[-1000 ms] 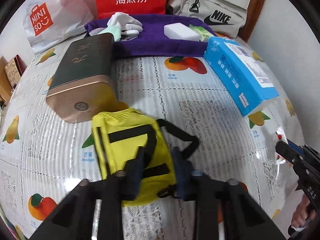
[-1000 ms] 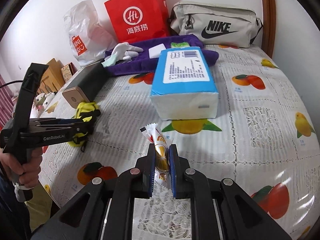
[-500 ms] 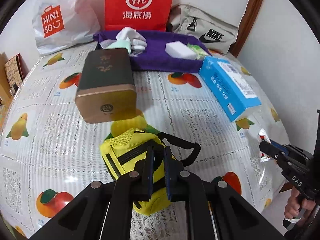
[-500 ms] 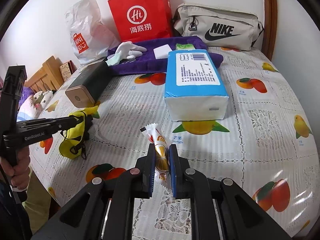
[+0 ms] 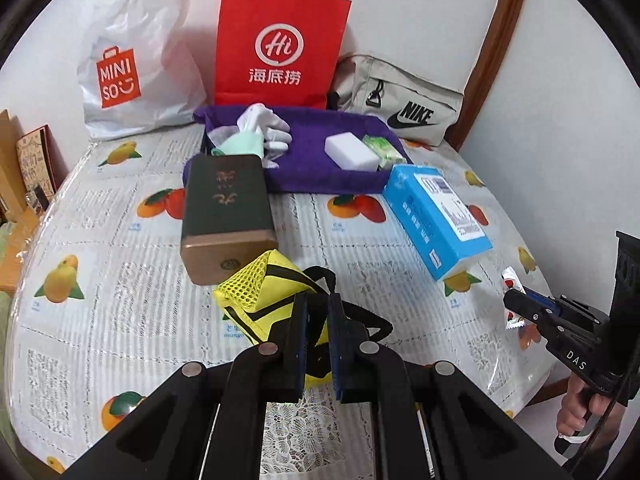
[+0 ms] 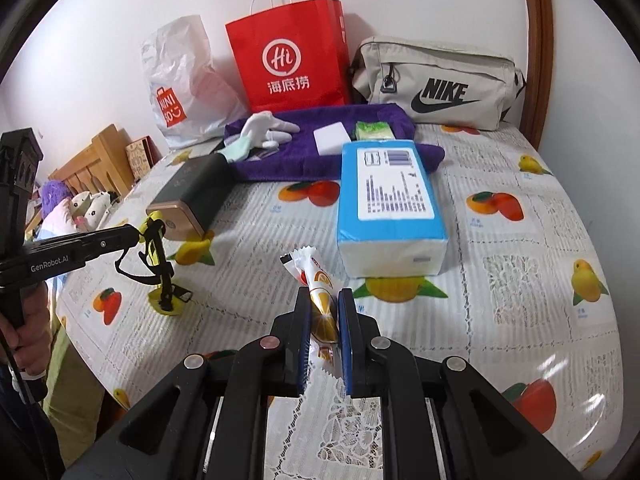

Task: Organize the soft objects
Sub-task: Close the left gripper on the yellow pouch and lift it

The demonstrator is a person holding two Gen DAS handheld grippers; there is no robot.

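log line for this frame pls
left gripper: shut on yellow pouch, lifted | right gripper: shut on snack packet | purple towel: untouched

Bright, even indoor light; soft shadows only. White glare patches on the glossy clear plastic cover over the fruit-print cloth [image 6: 556, 364]. Sharp centre, strong fisheye bending and black vignette at corners.

Two shopping bags [image 5: 276, 48], one tissue pack [image 6: 390, 204] — one box [image 5: 226, 208], one pouch [image 5: 260, 296]
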